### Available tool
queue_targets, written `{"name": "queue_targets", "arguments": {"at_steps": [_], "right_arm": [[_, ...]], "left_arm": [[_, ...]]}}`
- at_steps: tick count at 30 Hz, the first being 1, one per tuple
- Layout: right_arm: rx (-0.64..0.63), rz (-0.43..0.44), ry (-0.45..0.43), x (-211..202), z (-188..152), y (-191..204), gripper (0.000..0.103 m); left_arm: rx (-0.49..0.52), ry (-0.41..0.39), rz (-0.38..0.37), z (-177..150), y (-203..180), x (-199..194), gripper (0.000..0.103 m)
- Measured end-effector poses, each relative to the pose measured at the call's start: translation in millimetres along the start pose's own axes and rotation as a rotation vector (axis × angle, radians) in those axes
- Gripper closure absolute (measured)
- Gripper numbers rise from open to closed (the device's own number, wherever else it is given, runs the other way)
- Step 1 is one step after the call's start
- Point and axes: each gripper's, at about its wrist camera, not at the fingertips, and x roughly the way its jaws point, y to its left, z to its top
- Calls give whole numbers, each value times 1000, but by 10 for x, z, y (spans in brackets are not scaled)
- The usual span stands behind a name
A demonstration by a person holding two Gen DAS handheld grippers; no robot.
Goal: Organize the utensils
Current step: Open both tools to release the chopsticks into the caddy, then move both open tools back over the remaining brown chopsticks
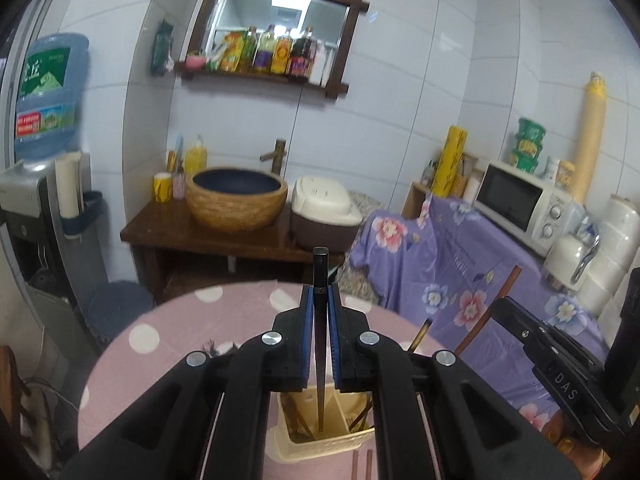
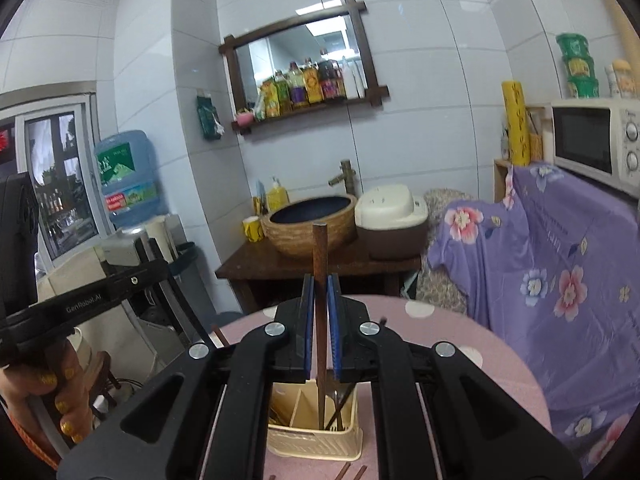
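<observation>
Each gripper pinches one chopstick — the left gripper point(image 1: 320, 300) a black chopstick point(image 1: 320, 344), the right gripper point(image 2: 320, 300) a brown chopstick point(image 2: 320, 320) — tips below the fingers inside the cream utensil holder point(image 1: 320, 446).

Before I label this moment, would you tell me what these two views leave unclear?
- Left wrist view: the black chopstick's lower tip, sunk in the cream utensil holder.
- Right wrist view: the brown chopstick's tip, likewise inside the utensil holder.
- Both views: the tool bodies cover most of the holder's contents.
- Both views: loose sticks on the pink tablecloth are cut by the bottom edge.
</observation>
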Motion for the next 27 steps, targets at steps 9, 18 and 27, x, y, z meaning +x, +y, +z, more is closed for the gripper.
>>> {"name": "queue_targets", "arguments": {"at_steps": [9,18,27], "right_arm": [[50,-17,82,292,-499,-154,95],[97,-26,115,413,-686,-260,95],[0,-104,42,41,-924,-112,46]], "left_arm": [[-29,109,23,-531,154,389,95],[4,110,45,-686,124,429,95],[-2,86,42,-964,178,34,41]]}}
